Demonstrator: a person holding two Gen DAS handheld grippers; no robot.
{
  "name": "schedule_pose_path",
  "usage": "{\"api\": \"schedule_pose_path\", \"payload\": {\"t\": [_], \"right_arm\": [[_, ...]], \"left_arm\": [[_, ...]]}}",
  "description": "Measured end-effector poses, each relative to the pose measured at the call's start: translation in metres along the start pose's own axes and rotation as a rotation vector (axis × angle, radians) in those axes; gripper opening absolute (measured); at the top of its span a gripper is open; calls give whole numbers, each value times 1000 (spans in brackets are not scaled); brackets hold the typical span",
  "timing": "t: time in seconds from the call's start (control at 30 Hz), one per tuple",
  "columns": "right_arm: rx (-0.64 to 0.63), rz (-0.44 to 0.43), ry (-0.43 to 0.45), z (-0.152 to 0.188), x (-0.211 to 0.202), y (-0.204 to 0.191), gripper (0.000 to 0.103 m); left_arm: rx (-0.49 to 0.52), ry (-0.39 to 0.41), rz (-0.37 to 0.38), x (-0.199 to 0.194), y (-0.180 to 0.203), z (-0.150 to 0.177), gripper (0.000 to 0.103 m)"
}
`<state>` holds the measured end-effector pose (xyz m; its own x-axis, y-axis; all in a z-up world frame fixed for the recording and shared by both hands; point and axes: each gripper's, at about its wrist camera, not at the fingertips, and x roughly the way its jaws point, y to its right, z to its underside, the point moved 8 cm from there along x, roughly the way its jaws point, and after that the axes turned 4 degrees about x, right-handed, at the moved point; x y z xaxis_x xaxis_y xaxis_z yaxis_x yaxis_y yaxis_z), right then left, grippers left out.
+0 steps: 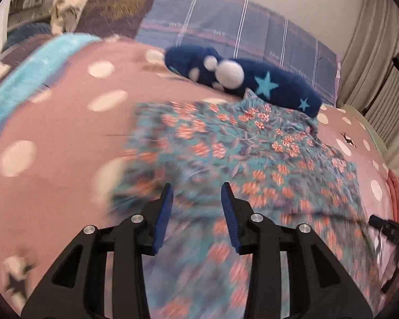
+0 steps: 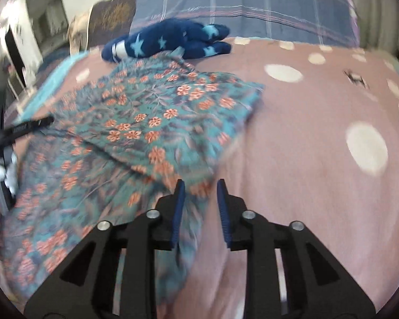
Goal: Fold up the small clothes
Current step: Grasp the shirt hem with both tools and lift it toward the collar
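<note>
A teal garment with orange flowers [image 1: 239,146] lies spread on the pink dotted bedspread [image 1: 53,133]; it also shows in the right wrist view [image 2: 146,111], with one part folded over the rest. My left gripper [image 1: 196,188] is open, its blue pads just above the garment's near part. My right gripper [image 2: 198,183] is open over the garment's right edge, where cloth lies between and below the fingers. The other gripper's tip shows at the left edge of the right wrist view [image 2: 26,127]. Both views are blurred by motion.
A dark blue plush toy with light stars [image 1: 252,79] lies at the garment's far end, also in the right wrist view [image 2: 167,42]. A plaid pillow [image 1: 239,32] stands behind it. A light blue blanket [image 1: 26,79] lies at left. Curtains [image 1: 372,40] hang at right.
</note>
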<state>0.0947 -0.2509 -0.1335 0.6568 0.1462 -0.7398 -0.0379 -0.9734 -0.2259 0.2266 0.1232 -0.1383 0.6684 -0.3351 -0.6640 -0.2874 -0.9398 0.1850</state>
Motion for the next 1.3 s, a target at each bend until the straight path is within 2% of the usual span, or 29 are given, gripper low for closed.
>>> {"api": "schedule_pose_path", "payload": {"t": [0.07, 0.13, 0.27, 0.43, 0.53, 0.73, 0.93, 1.07, 1.23, 1.3], "right_arm": [[68, -47, -17, 11, -16, 12, 33], [110, -71, -25, 16, -24, 18, 38], [183, -185, -48, 37, -42, 15, 38], [190, -297, -102, 79, -57, -9, 38], [186, -313, -127, 106, -67, -16, 38], [204, -357, -124, 152, -98, -22, 39], [233, -397, -135, 181, -119, -28, 39], [220, -405, -145, 193, -127, -33, 39], [224, -414, -161, 199, -131, -36, 41], [216, -407, -158, 199, -130, -38, 43]], "left_arm": [[41, -15, 49, -27, -5, 20, 50], [65, -71, 84, -41, -11, 45, 56], [127, -179, 31, -55, -27, 95, 56], [106, -177, 168, -89, -24, 126, 56], [145, -185, 190, -102, -19, 145, 56], [89, -161, 243, -132, -23, 173, 54], [83, -139, 312, -156, -16, 195, 54], [95, -135, 320, -163, -14, 203, 54], [29, -153, 373, -168, -16, 206, 54], [16, -164, 357, -168, -15, 204, 54]]}}
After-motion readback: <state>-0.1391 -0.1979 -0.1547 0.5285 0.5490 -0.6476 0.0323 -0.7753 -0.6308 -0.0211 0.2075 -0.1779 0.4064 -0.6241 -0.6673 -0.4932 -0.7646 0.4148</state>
